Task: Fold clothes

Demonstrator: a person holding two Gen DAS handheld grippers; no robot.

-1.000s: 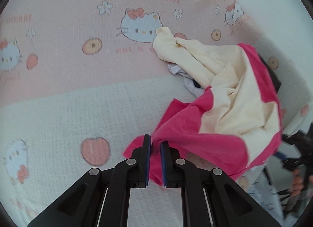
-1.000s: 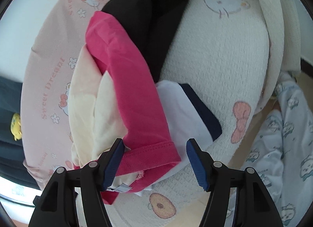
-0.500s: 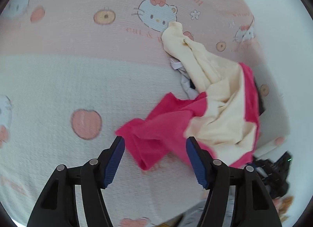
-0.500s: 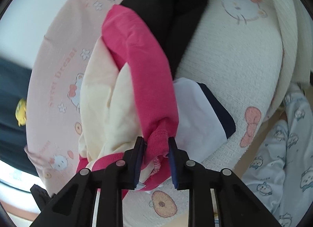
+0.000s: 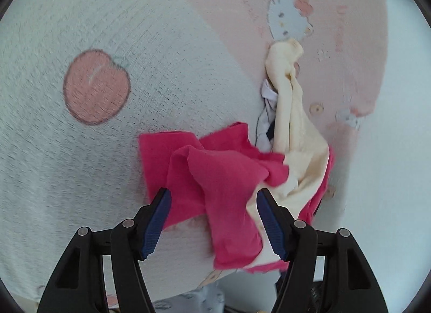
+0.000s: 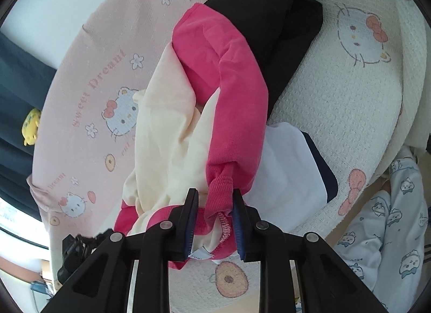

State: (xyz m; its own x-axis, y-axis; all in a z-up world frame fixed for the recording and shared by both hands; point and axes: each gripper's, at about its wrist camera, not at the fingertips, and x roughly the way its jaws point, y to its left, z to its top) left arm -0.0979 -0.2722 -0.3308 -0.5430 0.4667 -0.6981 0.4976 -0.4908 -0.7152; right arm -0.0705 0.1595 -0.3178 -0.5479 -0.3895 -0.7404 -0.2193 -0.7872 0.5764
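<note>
A pink and cream garment (image 5: 215, 173) lies crumpled on the patterned bedspread (image 5: 80, 30). In the left wrist view my left gripper (image 5: 214, 222) is open, its fingers on either side of a pink fold but not pinching it. The cream part (image 5: 293, 113) trails toward the pink strip of the spread. In the right wrist view my right gripper (image 6: 214, 222) is shut on the ribbed pink cuff (image 6: 219, 194) of the same garment (image 6: 231, 89), whose pink sleeve runs up and away over the cream body (image 6: 167, 124).
A black garment (image 6: 274, 32) lies beyond the pink sleeve, and a white piece with a navy edge (image 6: 288, 167) lies under it. Pale patterned trouser legs of a person (image 6: 396, 226) stand at the bed's right edge. A dark cloth with a yellow figure (image 6: 31, 124) is at left.
My left gripper let go of the pink cloth and opened, then came in close over the pink fold. My right gripper closed on the pink cuff and holds it.
</note>
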